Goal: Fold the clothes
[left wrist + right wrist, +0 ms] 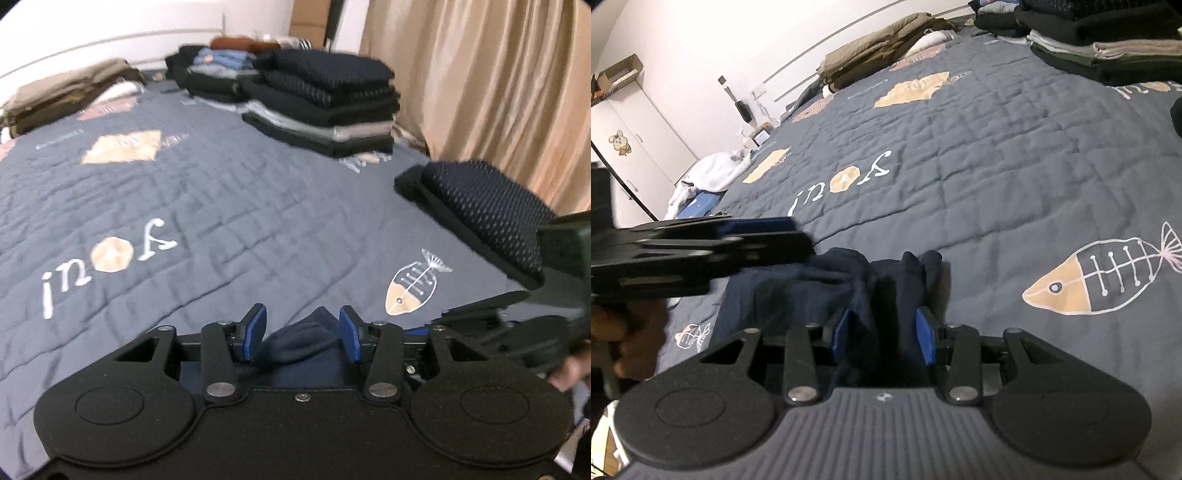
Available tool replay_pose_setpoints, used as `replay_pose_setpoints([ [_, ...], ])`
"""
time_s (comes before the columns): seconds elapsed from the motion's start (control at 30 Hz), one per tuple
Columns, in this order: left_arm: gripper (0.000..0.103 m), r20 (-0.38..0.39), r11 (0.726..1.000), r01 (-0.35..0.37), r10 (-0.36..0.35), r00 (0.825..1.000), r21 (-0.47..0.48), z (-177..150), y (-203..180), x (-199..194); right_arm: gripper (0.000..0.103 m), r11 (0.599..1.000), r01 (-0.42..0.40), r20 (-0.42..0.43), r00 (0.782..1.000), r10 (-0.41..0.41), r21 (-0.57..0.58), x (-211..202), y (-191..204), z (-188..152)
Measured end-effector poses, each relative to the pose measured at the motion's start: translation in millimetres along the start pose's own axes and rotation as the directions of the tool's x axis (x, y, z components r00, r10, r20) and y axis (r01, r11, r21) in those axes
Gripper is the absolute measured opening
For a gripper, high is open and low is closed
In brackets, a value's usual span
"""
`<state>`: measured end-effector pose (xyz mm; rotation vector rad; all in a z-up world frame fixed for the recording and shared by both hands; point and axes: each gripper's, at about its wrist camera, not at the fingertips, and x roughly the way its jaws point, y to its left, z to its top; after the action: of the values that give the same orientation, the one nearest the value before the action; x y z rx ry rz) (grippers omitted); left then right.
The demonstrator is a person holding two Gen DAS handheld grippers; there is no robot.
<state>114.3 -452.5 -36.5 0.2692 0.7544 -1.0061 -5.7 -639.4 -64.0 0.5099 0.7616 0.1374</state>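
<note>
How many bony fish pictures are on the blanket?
2 for sure: one big fish right of the navy cloth, one small fish at the cloth's left, near the hand. Tan patches farther up the blanket may be more fish, too blurry to tell.

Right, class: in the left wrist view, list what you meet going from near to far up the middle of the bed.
Left gripper → navy garment between its fingers → grey-blue quilt → tall stack of folded clothes → wall.
</note>
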Motion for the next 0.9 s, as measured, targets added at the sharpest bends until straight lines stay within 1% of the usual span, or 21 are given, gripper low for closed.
replay_pose_setpoints([
  [0.07, 0.044, -0.028, 1.000, 0.001, 0.000, 1.000, 0.024, 0, -2, 14, 0.039, 1.000, -0.013, 0.003, 1.000, 0.013, -0.003, 0, 1, 0],
  [0.17, 0.044, -0.078, 1.000, 0.015, -0.014, 0.997, 0.021, -3, 0, 30, 0.037, 0.999, -0.033, 0.005, 0.999, 0.033, -0.013, 1, 3, -1],
  [0.2, 0.042, -0.095, 1.000, 0.024, -0.023, 0.995, 0.016, -4, 3, 34, 0.032, 0.999, -0.035, 0.002, 0.999, 0.035, -0.003, 2, 2, -1],
  [0.23, 0.031, -0.112, 0.999, 0.033, -0.032, 0.993, 0.011, -5, 5, 39, 0.022, 0.999, -0.037, -0.001, 0.999, 0.037, 0.008, 3, 1, -2],
  [0.3, 0.015, -0.135, 0.997, 0.076, -0.078, 0.988, -0.016, -6, 11, 44, 0.006, 0.998, -0.049, -0.018, 0.999, 0.049, 0.027, 6, -2, -3],
  [0.37, 0.012, -0.121, 0.995, 0.090, -0.094, 0.988, -0.039, -7, 17, 43, 0.003, 0.998, -0.051, -0.005, 0.999, 0.051, 0.036, 6, -3, -3],
  [0.43, 0.010, -0.073, 0.992, 0.103, -0.108, 0.991, -0.074, -7, 23, 37, 0.002, 0.997, -0.062, 0.026, 0.998, 0.061, 0.053, 2, -4, -1],
  [0.53, 0.010, 0.048, 0.974, 0.152, -0.146, 0.988, -0.168, -5, 37, 24, 0.001, 0.995, -0.077, 0.103, 0.992, 0.071, 0.063, -10, -5, 3],
  [0.57, 0.010, 0.054, 0.970, 0.157, -0.150, 0.987, -0.183, -3, 39, 25, 0.001, 0.995, -0.079, 0.113, 0.991, 0.072, 0.058, -12, -5, 4],
  [0.6, 0.010, 0.055, 0.967, 0.161, -0.153, 0.987, -0.196, -2, 40, 26, 0.001, 0.995, -0.080, 0.122, 0.990, 0.073, 0.053, -13, -5, 5],
  [0.63, 0.010, 0.027, 0.972, 0.144, -0.141, 0.990, -0.187, -1, 38, 33, 0.001, 0.996, -0.081, 0.131, 0.989, 0.074, 0.048, -15, -5, 5],
  [0.7, 0.011, -0.037, 0.982, 0.104, -0.111, 0.993, -0.158, 0, 33, 47, 0.001, 0.999, -0.034, 0.095, 0.995, 0.033, 0.012, -9, -5, 3],
  [0.73, 0.015, -0.062, 0.987, 0.069, -0.079, 0.995, -0.144, -1, 31, 53, 0.001, 1.000, -0.014, 0.064, 0.998, 0.015, -0.006, -4, -5, 1],
  [0.77, 0.016, -0.070, 0.989, 0.040, -0.050, 0.996, -0.140, -3, 32, 55, 0.001, 1.000, -0.001, 0.044, 0.999, 0.002, -0.010, 0, -7, -2],
  [0.8, 0.023, -0.065, 0.988, 0.029, -0.040, 0.997, -0.154, -4, 36, 53, 0.001, 1.000, 0.003, 0.028, 1.000, -0.003, -0.002, 4, -10, -3],
  [0.83, 0.027, -0.057, 0.985, 0.035, -0.045, 0.997, -0.168, -6, 40, 48, 0.001, 1.000, -0.003, 0.022, 1.000, 0.003, 0.004, 5, -12, -3],
  [0.87, 0.029, -0.049, 0.983, 0.043, -0.052, 0.997, -0.181, -7, 45, 43, 0.001, 1.000, -0.009, 0.016, 1.000, 0.009, 0.010, 7, -13, -3],
  [0.9, 0.037, -0.046, 0.985, 0.030, -0.038, 0.998, -0.172, -9, 49, 36, 0.001, 1.000, -0.018, 0.015, 1.000, 0.018, 0.016, 6, -14, -2],
])
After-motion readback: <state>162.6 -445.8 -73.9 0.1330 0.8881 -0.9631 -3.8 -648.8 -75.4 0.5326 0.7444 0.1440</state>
